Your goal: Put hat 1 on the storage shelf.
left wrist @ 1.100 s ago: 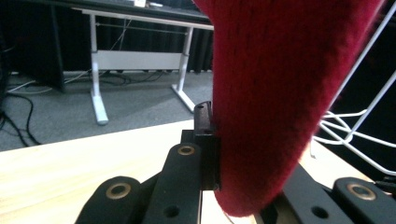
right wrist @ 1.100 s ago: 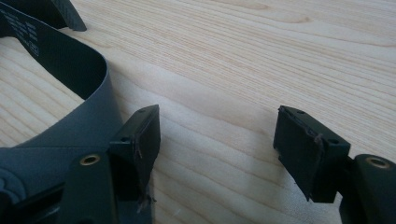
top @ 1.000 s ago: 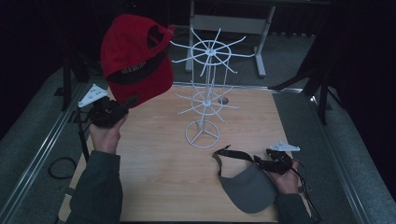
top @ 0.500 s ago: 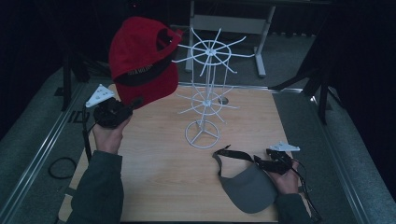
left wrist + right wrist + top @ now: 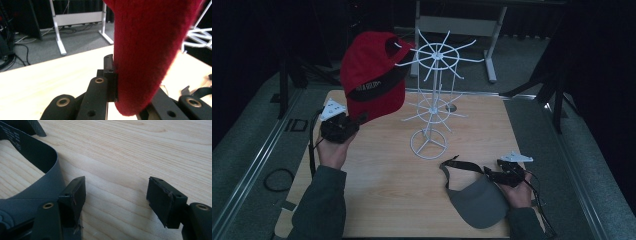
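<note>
A red cap (image 5: 372, 75) with a dark band hangs in the air left of the white wire rack (image 5: 432, 100), its crown close to the rack's top arms. My left gripper (image 5: 357, 120) is shut on the cap's brim from below. In the left gripper view the red fabric (image 5: 147, 50) is pinched at the jaws of that gripper (image 5: 130, 82), and it hides the right jaw. A grey visor (image 5: 477, 200) with a black strap lies on the table at the front right. My right gripper (image 5: 492, 175) rests open beside it. The visor's band (image 5: 37, 182) touches the outside of the left jaw of the right gripper (image 5: 117, 197).
The rack's round base (image 5: 428, 145) stands mid-table on the wooden top (image 5: 377, 200). A cable loop (image 5: 277, 179) lies on the floor at the left. White desk legs (image 5: 492, 55) stand behind the table.
My left hand has carried the red cap to the right and a little down, closer to the rack's top. The right hand and the visor have stayed put.
</note>
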### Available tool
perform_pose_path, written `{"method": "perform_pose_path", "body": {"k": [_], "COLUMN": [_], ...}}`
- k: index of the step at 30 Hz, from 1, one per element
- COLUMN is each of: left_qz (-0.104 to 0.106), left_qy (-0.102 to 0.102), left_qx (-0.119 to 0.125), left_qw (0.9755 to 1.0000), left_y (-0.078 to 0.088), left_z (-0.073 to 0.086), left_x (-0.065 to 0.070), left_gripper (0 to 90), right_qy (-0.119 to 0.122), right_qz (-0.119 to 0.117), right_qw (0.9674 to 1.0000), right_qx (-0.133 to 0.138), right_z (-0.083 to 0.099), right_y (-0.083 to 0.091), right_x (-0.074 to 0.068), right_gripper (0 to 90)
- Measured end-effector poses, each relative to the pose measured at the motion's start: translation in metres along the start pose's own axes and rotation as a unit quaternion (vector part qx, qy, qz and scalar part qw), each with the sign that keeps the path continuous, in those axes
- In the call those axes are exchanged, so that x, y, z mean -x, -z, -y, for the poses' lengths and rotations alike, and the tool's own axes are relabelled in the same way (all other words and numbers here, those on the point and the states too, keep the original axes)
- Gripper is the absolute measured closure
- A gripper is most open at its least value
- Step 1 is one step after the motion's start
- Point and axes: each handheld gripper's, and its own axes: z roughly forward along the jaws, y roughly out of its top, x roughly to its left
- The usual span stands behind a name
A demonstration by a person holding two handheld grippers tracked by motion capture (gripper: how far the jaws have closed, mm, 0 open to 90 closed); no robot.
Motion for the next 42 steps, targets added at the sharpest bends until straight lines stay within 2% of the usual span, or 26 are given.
{"method": "perform_pose_path", "body": {"k": [5,11,15,19,23,27,35,42], "left_qz": [-0.007,0.0,0.006,0.012,0.013,0.013,0.014,0.011], "left_qy": [-0.004,-0.001,-0.003,0.001,-0.001,-0.004,0.003,-0.004], "left_qx": [-0.018,-0.041,-0.049,-0.047,-0.041,-0.048,-0.046,-0.046], "left_qw": [0.9998,0.9991,0.9988,0.9988,0.9991,0.9987,0.9988,0.9989], "left_y": [-0.005,-0.012,-0.015,-0.014,-0.011,-0.009,-0.004,0.005], "left_z": [0.013,0.028,0.034,0.036,0.037,0.04,0.046,0.049], "left_x": [0.0,0.001,0.002,0.002,0.001,0.0,-0.006,-0.007], "left_gripper": [85.7,85.6,84.8,83.6,70.1,61.0,55.7,52.2], "right_qy": [0.0,-0.001,0.0,0.0,0.0,0.0,0.0,0.0], "right_qz": [0.0,0.0,0.0,0.0,0.0,0.0,0.0,0.0], "right_qw": [1.0,1.0,1.0,1.0,1.0,1.0,1.0,1.0], "right_qx": [0.0,0.0,0.0,0.0,0.0,0.0,0.0,0.0], "right_z": [0.0,0.0,0.0,0.0,0.0,0.0,0.0,0.0], "right_y": [0.0,0.0,0.0,0.0,0.0,0.0,0.0,0.0], "right_x": [0.0,0.0,0.0,0.0,0.0,0.0,0.0,0.0], "right_gripper": [31.7,31.7,31.7,31.7,31.7,31.7,31.7,31.7]}}
